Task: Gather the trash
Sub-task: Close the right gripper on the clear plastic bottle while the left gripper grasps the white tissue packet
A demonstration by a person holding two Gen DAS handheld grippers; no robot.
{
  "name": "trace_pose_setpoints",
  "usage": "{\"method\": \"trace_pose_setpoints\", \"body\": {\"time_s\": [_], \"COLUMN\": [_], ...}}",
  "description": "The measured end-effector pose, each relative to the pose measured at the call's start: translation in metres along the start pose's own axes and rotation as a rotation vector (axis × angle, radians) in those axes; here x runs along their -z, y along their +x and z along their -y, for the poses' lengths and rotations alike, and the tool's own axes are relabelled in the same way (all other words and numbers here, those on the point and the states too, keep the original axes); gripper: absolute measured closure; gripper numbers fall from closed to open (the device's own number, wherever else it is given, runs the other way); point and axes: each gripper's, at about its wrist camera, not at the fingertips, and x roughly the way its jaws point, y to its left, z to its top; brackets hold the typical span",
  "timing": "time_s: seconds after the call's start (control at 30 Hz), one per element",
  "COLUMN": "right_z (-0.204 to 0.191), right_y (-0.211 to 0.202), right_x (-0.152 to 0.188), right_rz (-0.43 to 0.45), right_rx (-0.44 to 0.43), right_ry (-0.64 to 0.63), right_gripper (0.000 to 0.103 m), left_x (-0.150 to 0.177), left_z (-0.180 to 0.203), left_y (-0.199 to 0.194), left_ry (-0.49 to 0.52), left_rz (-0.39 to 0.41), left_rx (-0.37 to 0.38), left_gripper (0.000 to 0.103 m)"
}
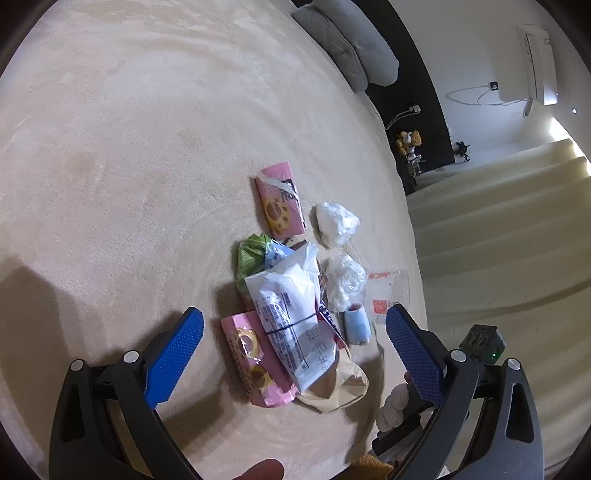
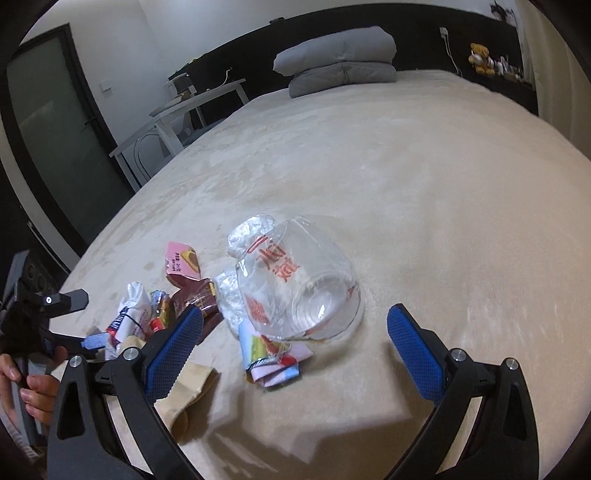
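A pile of trash lies on the beige bed cover [image 1: 129,166]. In the left wrist view it holds a white printed packet [image 1: 288,317], two pink biscuit wrappers [image 1: 280,206] [image 1: 255,365], a green wrapper [image 1: 251,254], crumpled clear plastic [image 1: 338,223] and a brown paper bag [image 1: 340,387]. My left gripper [image 1: 293,321] is open above the white packet. In the right wrist view a clear plastic bag with red print [image 2: 295,280] lies ahead of my open right gripper [image 2: 295,319], with a small colourful wrapper [image 2: 269,354] below it. My left gripper [image 2: 74,317] shows at the left there.
Folded grey quilts [image 2: 340,62] lie at the head of the bed by a black headboard [image 2: 424,29]. A white desk [image 2: 184,114] and a dark door [image 2: 48,129] stand to the left. Beige steps [image 1: 498,221] run beside the bed. A plush toy [image 2: 480,55] sits on the headboard shelf.
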Motion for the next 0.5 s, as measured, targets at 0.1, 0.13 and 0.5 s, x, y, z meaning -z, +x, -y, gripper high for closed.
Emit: {"method": "trace_pose_setpoints", "body": {"time_s": [0.1,0.13,0.5], "right_z": [-0.008,-0.010,-0.001], "right_y": [0.012,0.014,0.026], "right_x": [0.000,0.000,-0.011], "right_rz": [-0.003,-0.004,0.013], "right_rx": [0.008,0.015,0.067], "right_ry": [-0.035,-0.040,0.013], "right_gripper": [0.004,0.004,0.029], "left_x": [-0.001,-0.001,-0.001], "left_z": [-0.001,0.001,0.009], "left_y": [0.000,-0.001,0.003], "left_ry": [0.003,0.014,0.099], "left_rz": [0.010,0.016,0.023], "left_rx": [-0.015,-0.020,-0.018], "left_gripper": [0.007,0.007,0.022]}}
